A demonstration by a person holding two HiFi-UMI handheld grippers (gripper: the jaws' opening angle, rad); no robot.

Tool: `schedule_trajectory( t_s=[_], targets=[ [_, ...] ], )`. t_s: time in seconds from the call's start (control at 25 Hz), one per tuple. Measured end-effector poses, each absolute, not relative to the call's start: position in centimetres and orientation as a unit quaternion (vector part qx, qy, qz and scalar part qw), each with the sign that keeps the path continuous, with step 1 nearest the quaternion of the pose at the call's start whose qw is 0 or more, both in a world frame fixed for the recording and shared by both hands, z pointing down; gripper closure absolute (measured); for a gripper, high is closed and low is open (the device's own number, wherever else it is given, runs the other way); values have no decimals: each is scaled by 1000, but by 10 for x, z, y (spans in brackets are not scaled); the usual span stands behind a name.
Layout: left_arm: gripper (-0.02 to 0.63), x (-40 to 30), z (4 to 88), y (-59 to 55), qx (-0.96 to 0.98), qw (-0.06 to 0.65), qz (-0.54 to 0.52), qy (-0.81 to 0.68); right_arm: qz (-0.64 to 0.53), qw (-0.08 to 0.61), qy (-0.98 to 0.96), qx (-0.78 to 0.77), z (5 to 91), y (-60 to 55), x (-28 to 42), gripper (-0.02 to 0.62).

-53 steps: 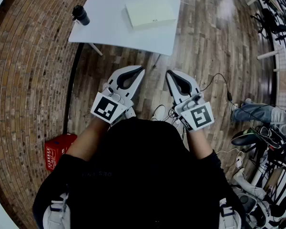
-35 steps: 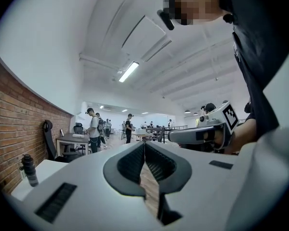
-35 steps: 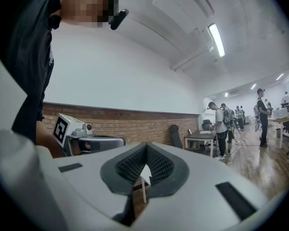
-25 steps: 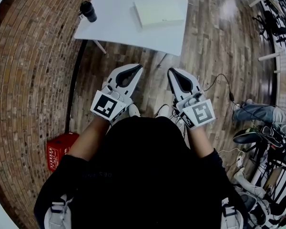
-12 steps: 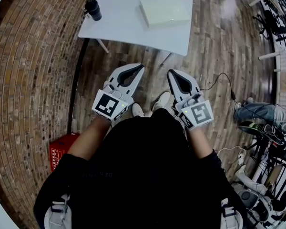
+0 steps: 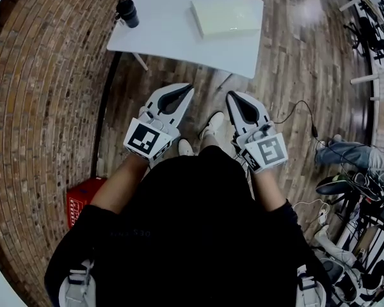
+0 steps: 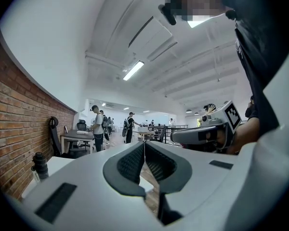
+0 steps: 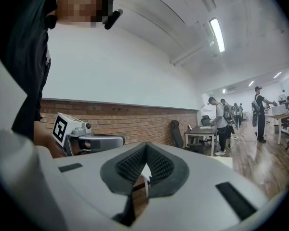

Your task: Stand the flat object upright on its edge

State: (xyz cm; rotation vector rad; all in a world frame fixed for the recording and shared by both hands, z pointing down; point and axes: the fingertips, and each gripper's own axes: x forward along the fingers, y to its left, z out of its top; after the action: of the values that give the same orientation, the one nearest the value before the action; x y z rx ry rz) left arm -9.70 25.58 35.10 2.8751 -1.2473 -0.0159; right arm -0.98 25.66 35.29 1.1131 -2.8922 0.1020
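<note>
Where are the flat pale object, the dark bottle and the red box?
flat pale object [image 6: 225, 16], head view, middle of its top face.
dark bottle [image 6: 128, 13], head view, its body.
red box [image 6: 79, 203], head view, its top face.

A white surface [image 6: 173, 31] stands at the top of the frame, on a wooden floor beside a band of brick paving. On it lie a pale flat box [image 6: 225, 16] towards the right and a dark cup [image 6: 127, 11] at the left corner, well apart. Below, a person in a black top holds the left gripper [image 6: 191, 88] and the right gripper [image 6: 229, 96] short of the surface, each with its jaws together. A red box [image 6: 82, 200] sits on the brick at lower left.
</note>
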Motion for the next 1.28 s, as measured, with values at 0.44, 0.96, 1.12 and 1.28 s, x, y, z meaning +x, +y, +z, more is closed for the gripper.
schedule_trajectory(
  t_s=[0.44,0.96,1.12,1.28],
  targets=[
    [584,-83,356,191,912,11,12,-410,44,18,-936,349,364,190,5,588],
    [584,-38,350,77,908,20,48,-415,56,16,-941,334,364,76,42,588],
    [584,-23,348,49,909,15,41,-415,64,19,-942,330,370,47,56,588],
    [584,-10,342,24,904,8,44,-425,74,25,-942,326,377,24,68,588]
  ],
)
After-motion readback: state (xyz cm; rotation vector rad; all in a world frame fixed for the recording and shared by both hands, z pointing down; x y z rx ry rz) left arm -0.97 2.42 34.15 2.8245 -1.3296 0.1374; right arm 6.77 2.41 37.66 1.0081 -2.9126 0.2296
